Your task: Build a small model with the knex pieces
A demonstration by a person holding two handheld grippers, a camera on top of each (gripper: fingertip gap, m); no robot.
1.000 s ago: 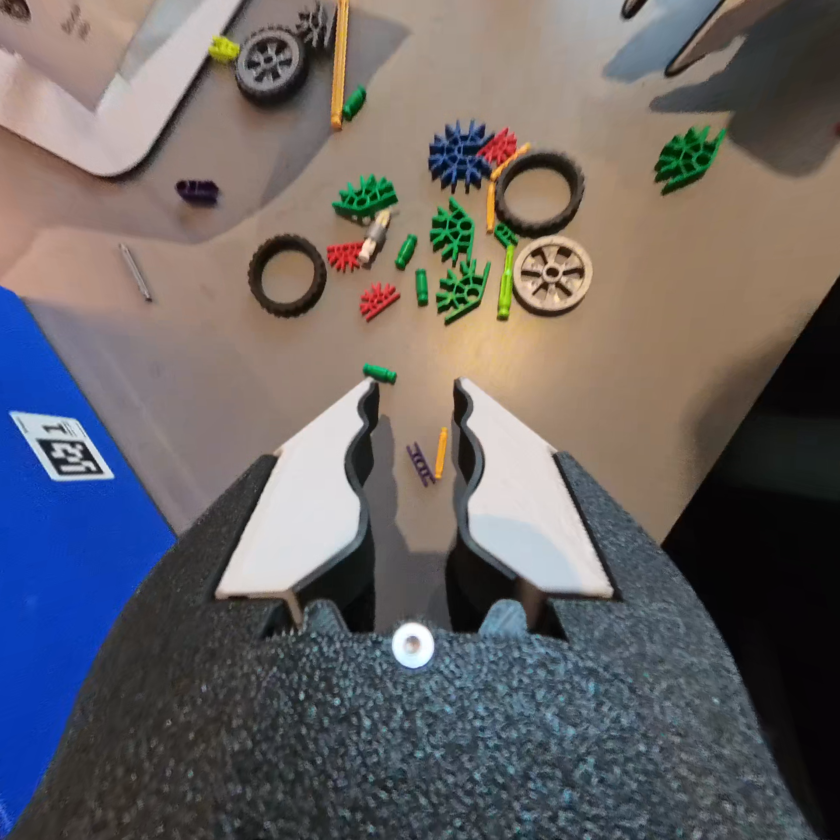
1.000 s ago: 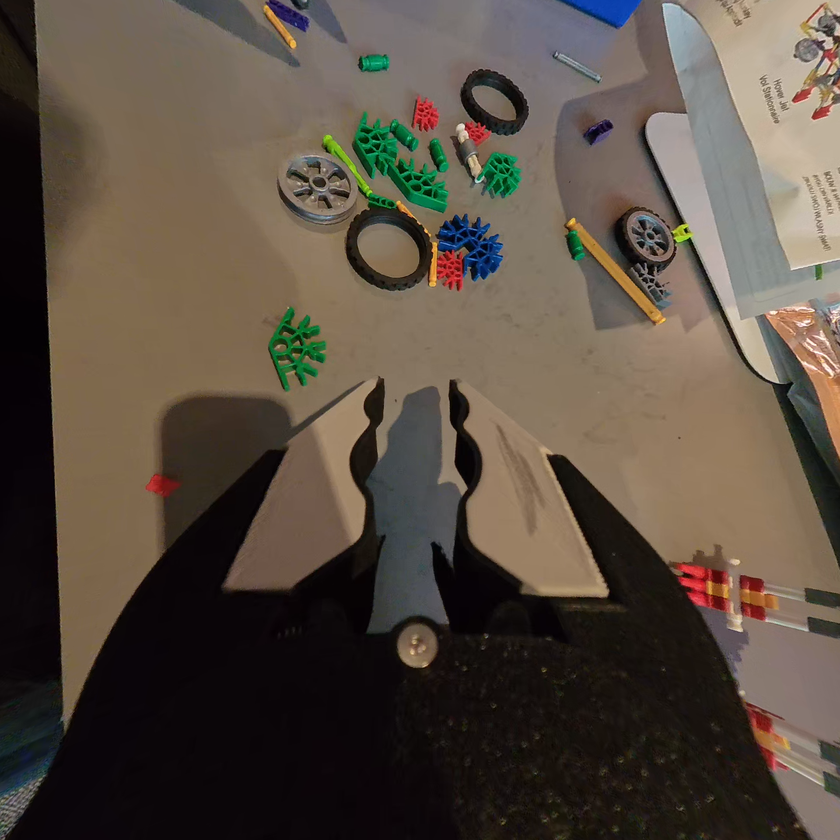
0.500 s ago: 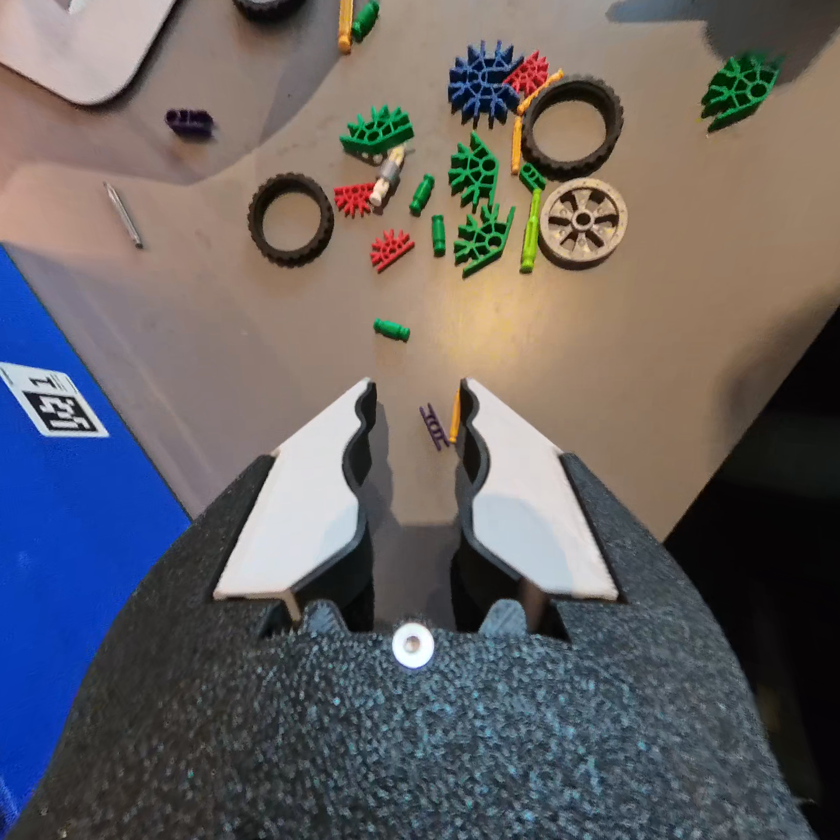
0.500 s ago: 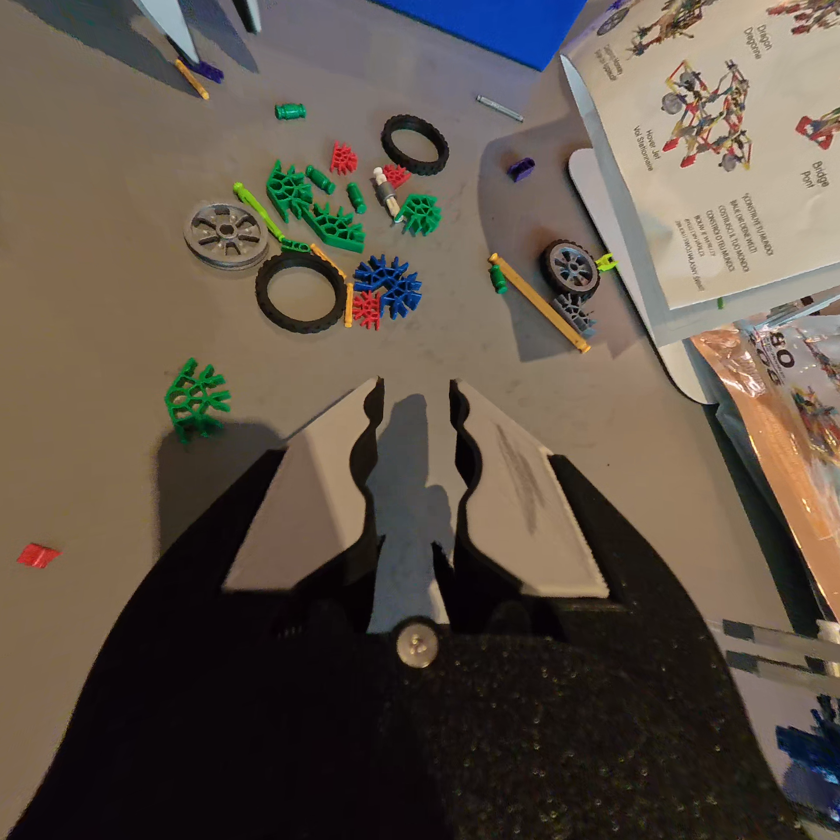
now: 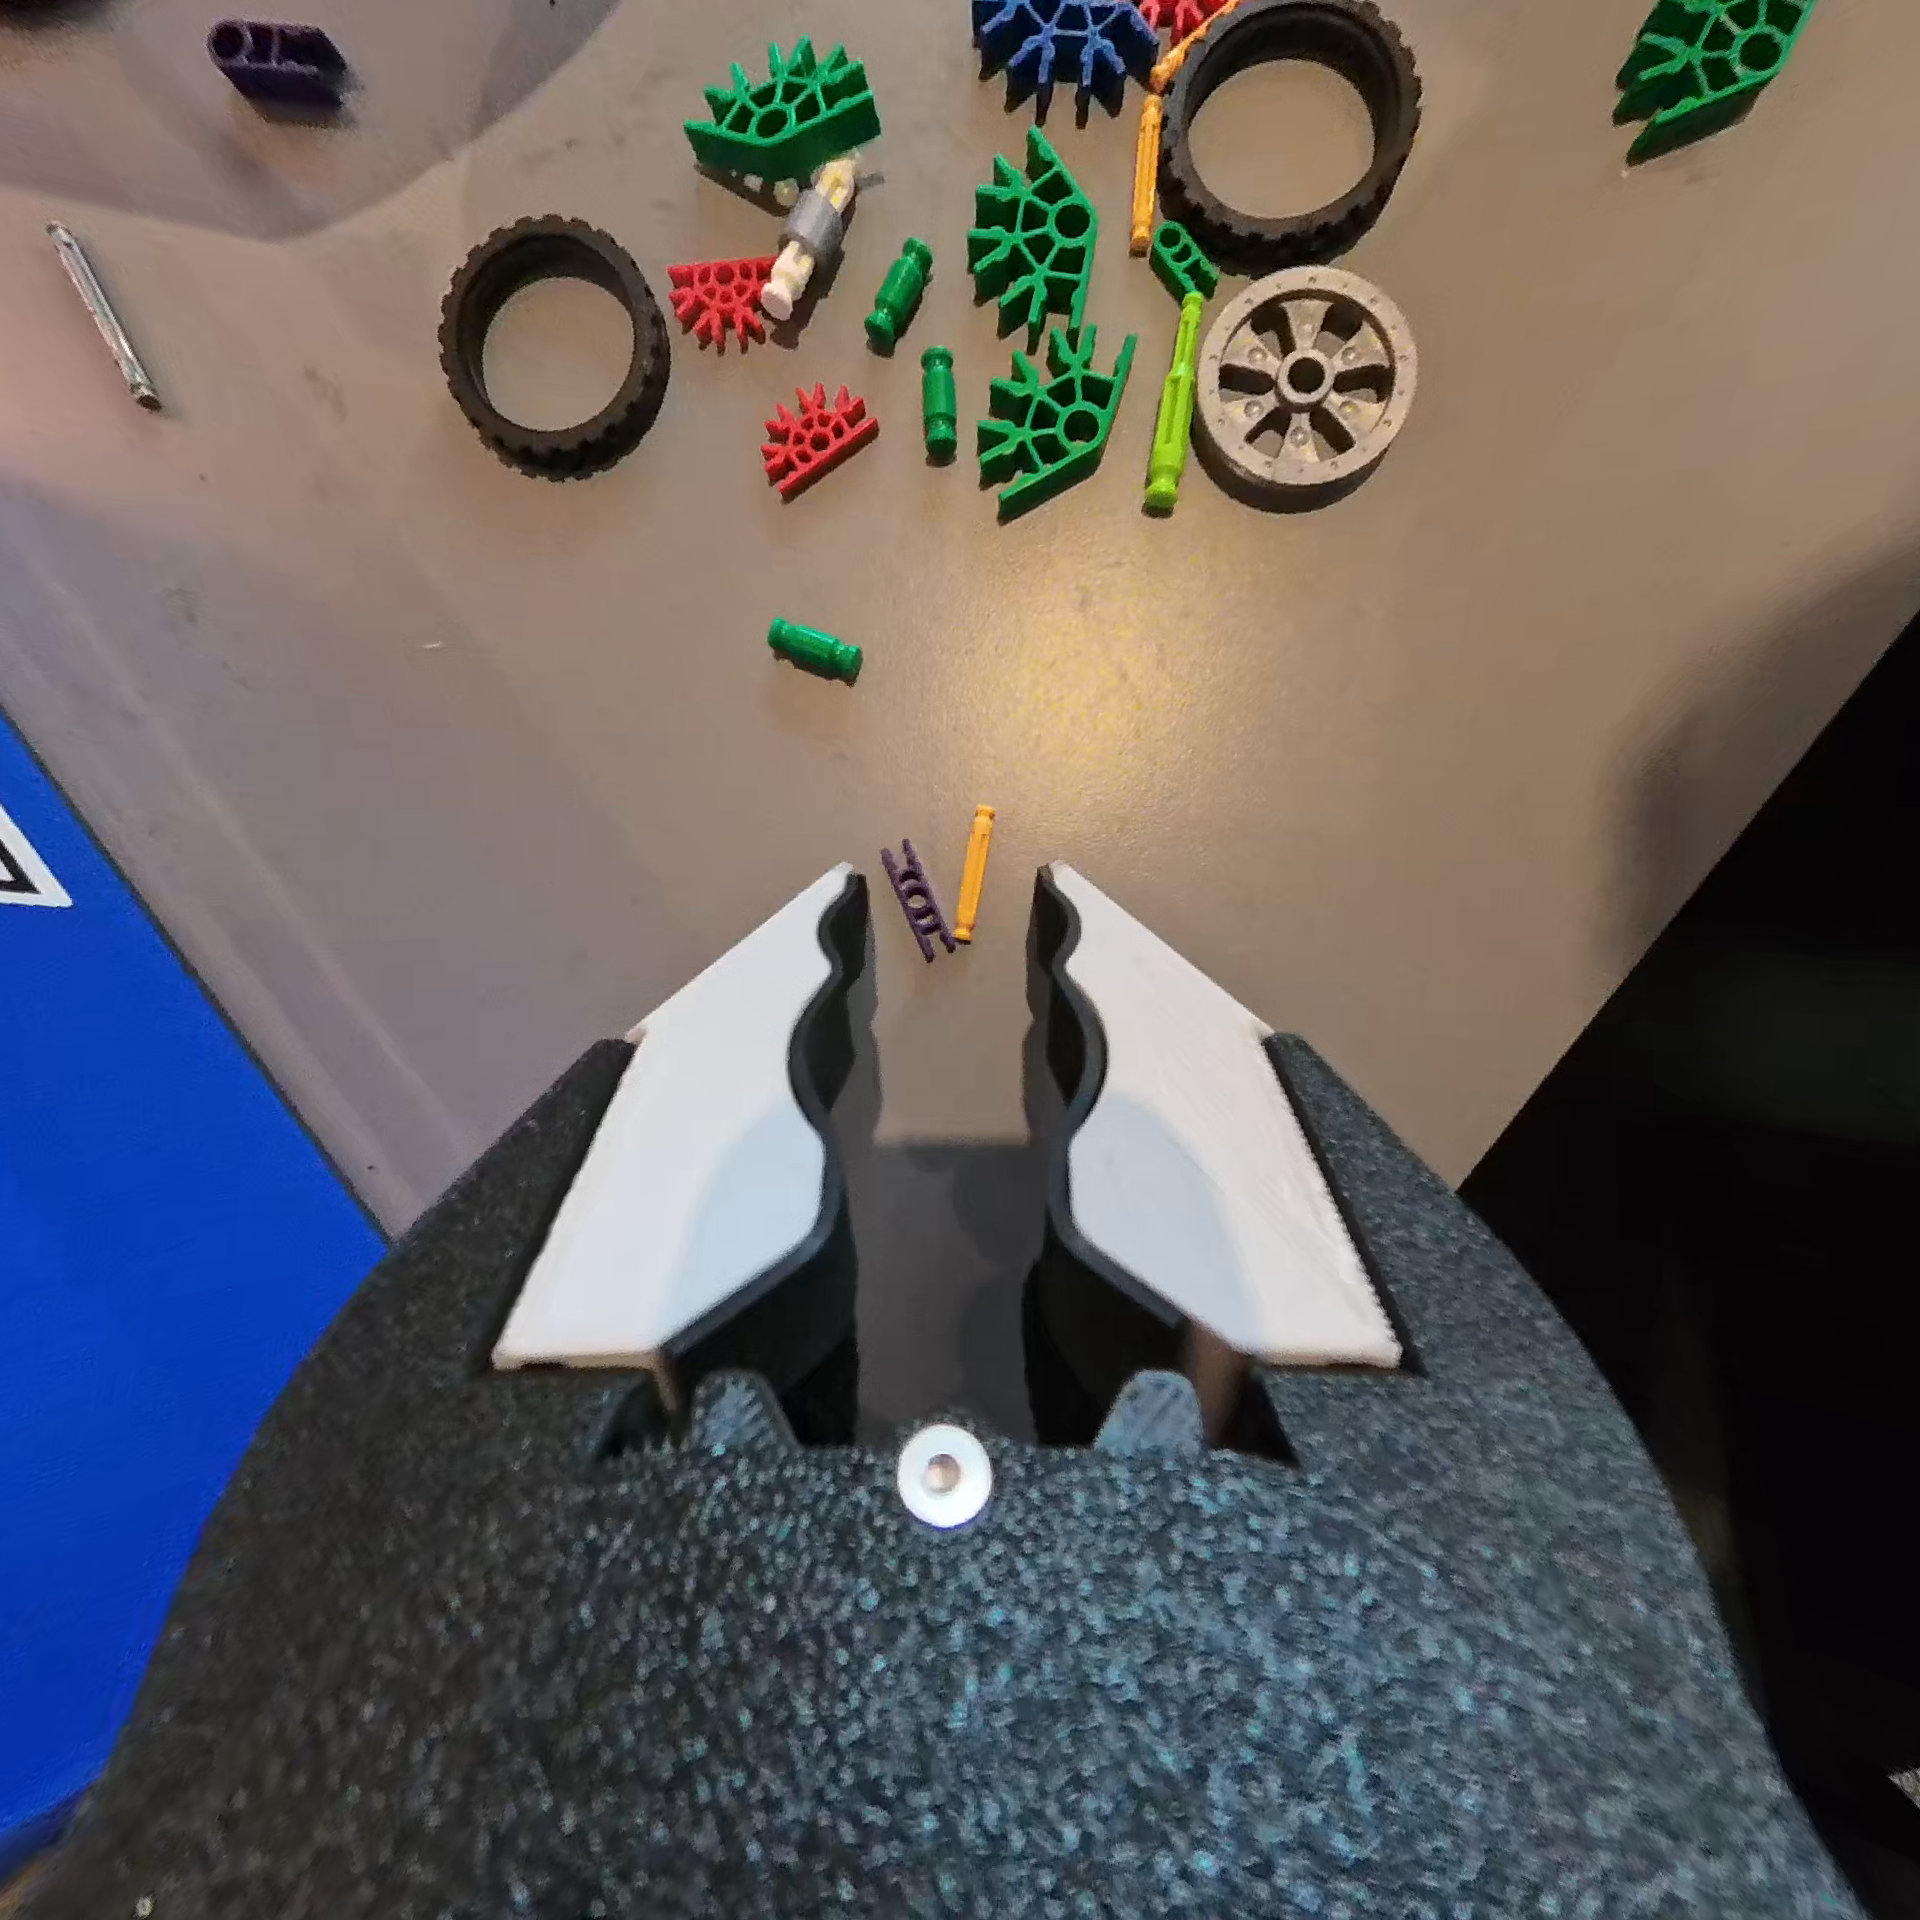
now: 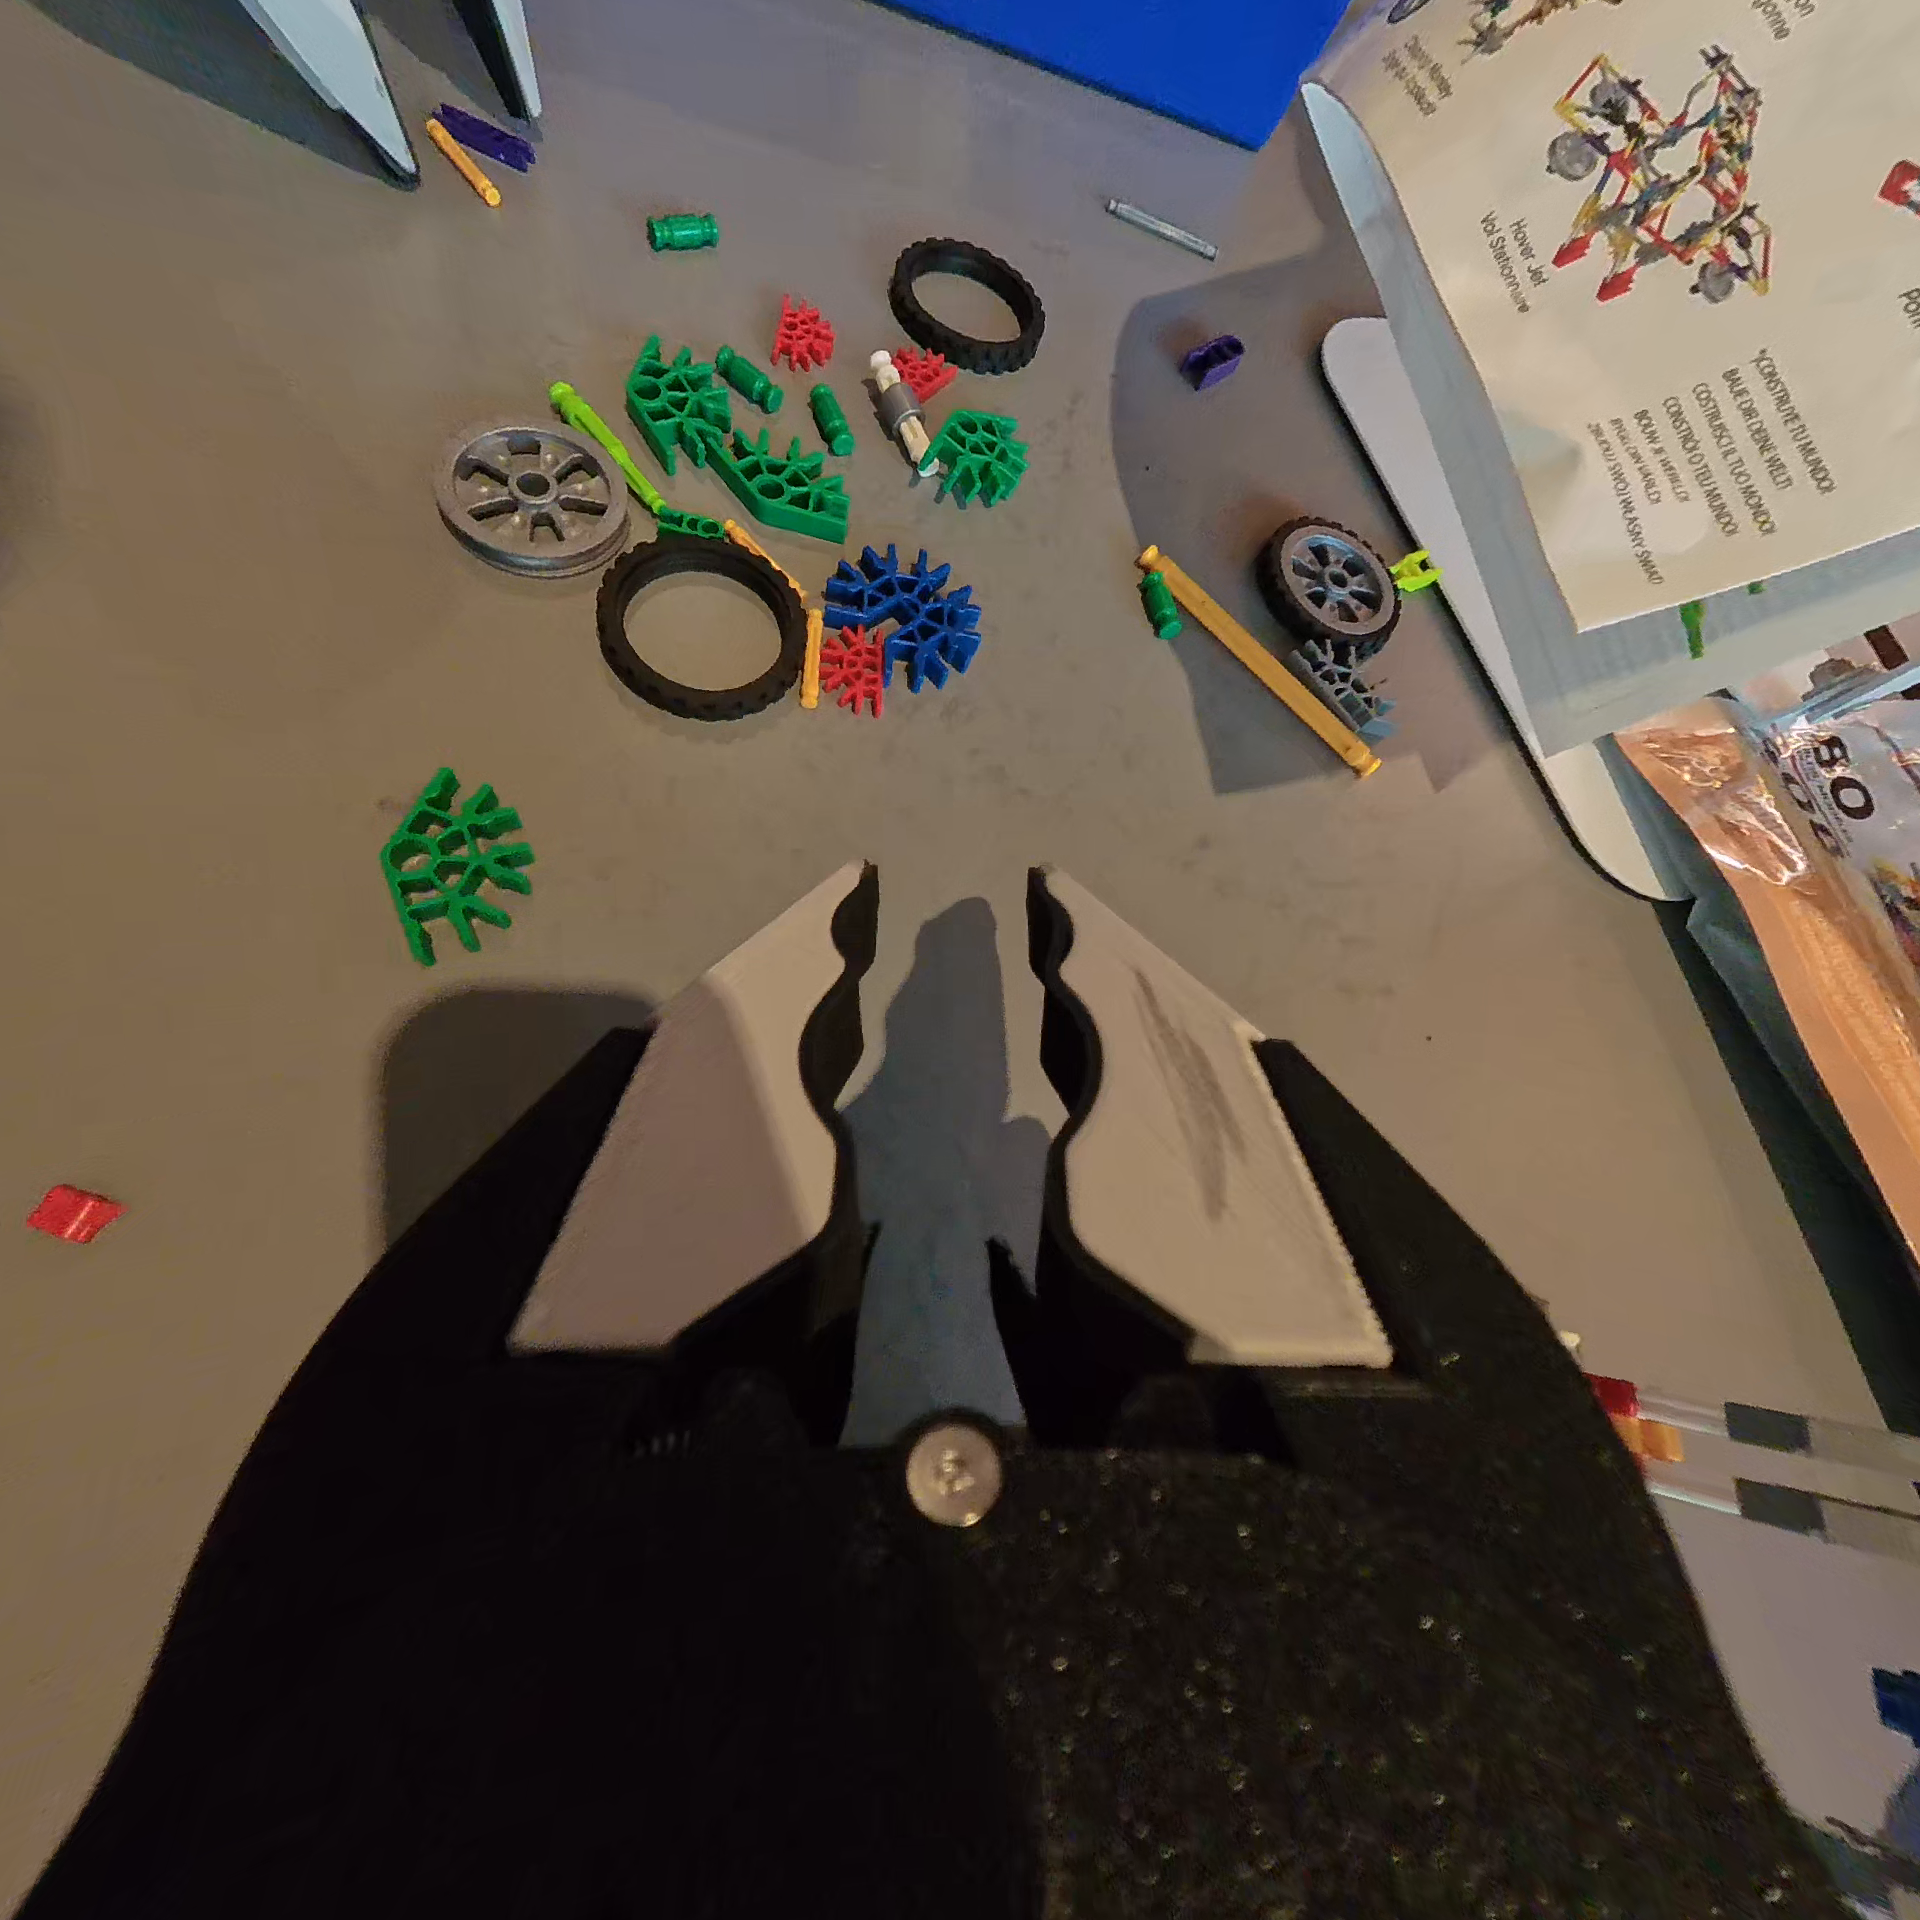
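Purple connector (image 5: 916,900) and orange rod (image 5: 975,873) lay between the left gripper's (image 5: 948,883) parted, empty jaws.
Both pieces rested on the surface (image 5: 1195,707), touched by neither finger. Right gripper (image 6: 951,883), also released and empty, hung well apart from them, nearest a green connector (image 6: 455,862); tyres and wheels lay scattered beyond.

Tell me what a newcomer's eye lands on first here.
A bright scatter of toy construction pieces on the grey table: green, red and blue connectors, black tyres and a grey wheel hub. The open left gripper hovers over a small purple connector and orange rod; the right gripper is open and empty.
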